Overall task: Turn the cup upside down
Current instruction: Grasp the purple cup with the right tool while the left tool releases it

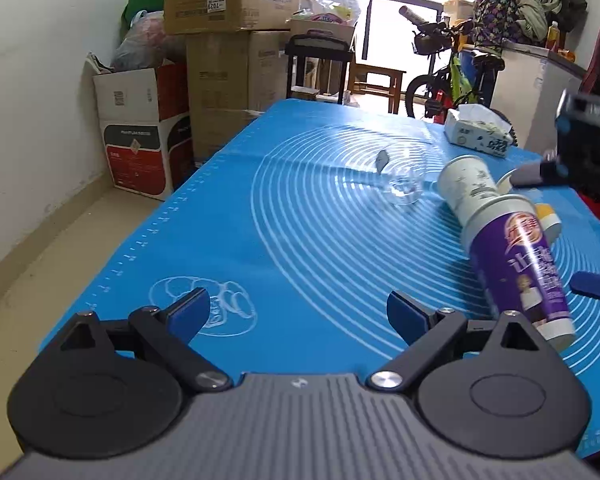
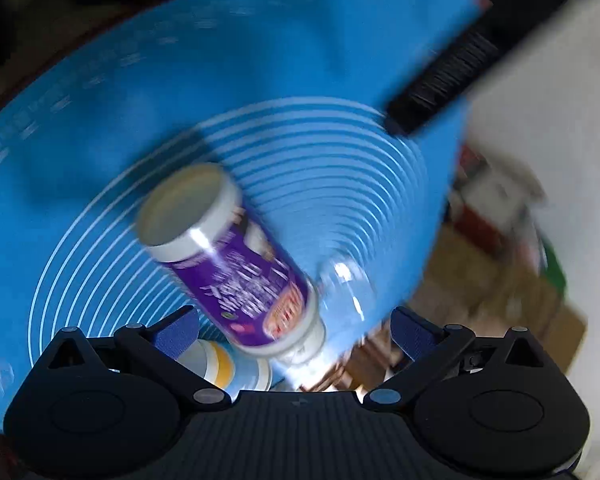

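Left wrist: 2 stacked cups [image 1: 504, 236] tilted; both claws [image 1: 298, 312] [image 2: 294, 330] gape, holding nothing.

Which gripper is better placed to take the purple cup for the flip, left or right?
Right. The right gripper is open with the purple cup tilted just ahead of its fingers. The left gripper is open over bare blue mat, with the cup off to its right.

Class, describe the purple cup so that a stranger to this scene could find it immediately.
Start at the blue mat with white rings. On its right side, nearer than the tissue box, a tall purple cup leans tilted. Its neighbours are white or clear glass; only this one wears a purple printed label.
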The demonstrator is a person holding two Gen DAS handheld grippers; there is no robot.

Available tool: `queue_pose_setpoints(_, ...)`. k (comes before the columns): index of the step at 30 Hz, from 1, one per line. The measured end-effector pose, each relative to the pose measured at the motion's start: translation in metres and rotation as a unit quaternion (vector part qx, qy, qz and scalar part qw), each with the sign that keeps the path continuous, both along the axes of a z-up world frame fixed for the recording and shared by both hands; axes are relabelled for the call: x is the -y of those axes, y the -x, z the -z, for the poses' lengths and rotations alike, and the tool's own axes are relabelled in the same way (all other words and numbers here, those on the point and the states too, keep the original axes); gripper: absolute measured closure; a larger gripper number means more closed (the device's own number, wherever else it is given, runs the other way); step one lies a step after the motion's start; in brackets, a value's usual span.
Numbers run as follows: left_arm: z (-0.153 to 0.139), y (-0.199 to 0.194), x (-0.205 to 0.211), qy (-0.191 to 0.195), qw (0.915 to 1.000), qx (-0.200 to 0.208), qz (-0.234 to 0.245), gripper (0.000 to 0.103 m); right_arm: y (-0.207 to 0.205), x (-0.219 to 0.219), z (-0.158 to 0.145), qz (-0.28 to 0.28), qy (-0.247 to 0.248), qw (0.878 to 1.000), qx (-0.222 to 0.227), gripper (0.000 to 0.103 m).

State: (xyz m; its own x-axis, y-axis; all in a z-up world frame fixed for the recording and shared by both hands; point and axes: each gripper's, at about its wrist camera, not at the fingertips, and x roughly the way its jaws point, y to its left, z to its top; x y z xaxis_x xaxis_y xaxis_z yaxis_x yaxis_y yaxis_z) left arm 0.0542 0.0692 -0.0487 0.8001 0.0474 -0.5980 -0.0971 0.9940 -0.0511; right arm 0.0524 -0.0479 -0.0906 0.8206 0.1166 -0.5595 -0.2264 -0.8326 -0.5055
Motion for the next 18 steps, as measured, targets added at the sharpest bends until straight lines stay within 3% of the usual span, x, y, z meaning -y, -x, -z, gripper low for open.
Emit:
queue_pose_setpoints(4,0.003,-0.002,-0.004,0.001,1.0000,-0.004,0.001,0.009,-0.004,0.004,0.016,-0.015,0.047,0.999,-0.008,0.000)
queue_pose_setpoints(8,0.004,-0.004,-0.005,-0.004,1.0000,-0.004,0.007,0.008,-0.009,0.002,0.024,0.000,0.048,0.998,-0.029,0.004)
queue_pose_setpoints(12,0.005,-0.005,-0.007,-0.004,1.0000,-0.003,0.006,0.008,-0.009,-0.003,0.030,0.020,0.046,0.998,-0.039,0.023)
queue_pose_setpoints(18,0.006,-0.006,-0.004,-0.002,0.9999,-0.002,0.013,0.008,-0.012,0.000,0.029,0.025,0.028,0.998,-0.049,0.030)
